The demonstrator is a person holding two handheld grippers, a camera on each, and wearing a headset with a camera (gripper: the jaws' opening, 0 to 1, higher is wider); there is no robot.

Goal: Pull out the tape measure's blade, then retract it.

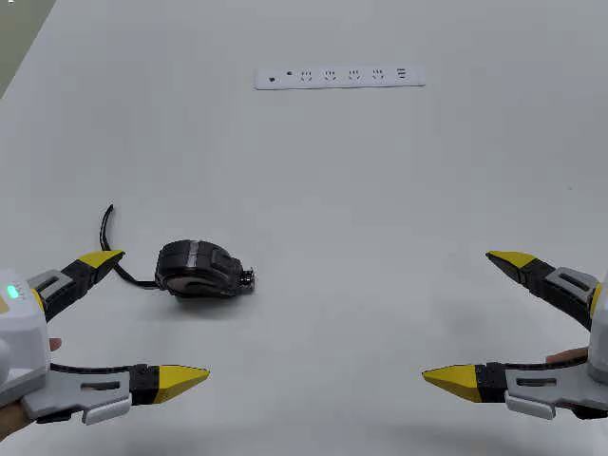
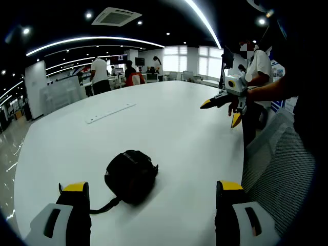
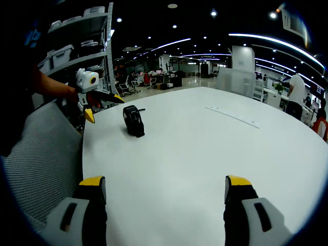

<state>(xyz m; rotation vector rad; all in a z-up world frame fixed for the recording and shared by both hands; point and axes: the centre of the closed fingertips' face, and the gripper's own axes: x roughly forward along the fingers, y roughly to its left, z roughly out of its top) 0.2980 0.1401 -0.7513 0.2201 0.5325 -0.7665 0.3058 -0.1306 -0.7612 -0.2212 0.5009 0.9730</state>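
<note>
the thin black cord of the round black tape measure passes behind the left yellow-tipped tongs at nine o'clock.

Tape measure: glossy black plastic. Table: smooth matt white.

- The left gripper has a white housing, with a small green light glowing on its top face.
- Its two jaws are long and tapered, with black arms and pointed yellow tips. A pale grey plate with an oblong slot runs along each.
- The right gripper is built alike: white body, black jaws, yellow points and slotted grey plates.
- In the gripper views, the yellow tips look squared above pale slotted blocks.
- The person wears a dark top.
</note>
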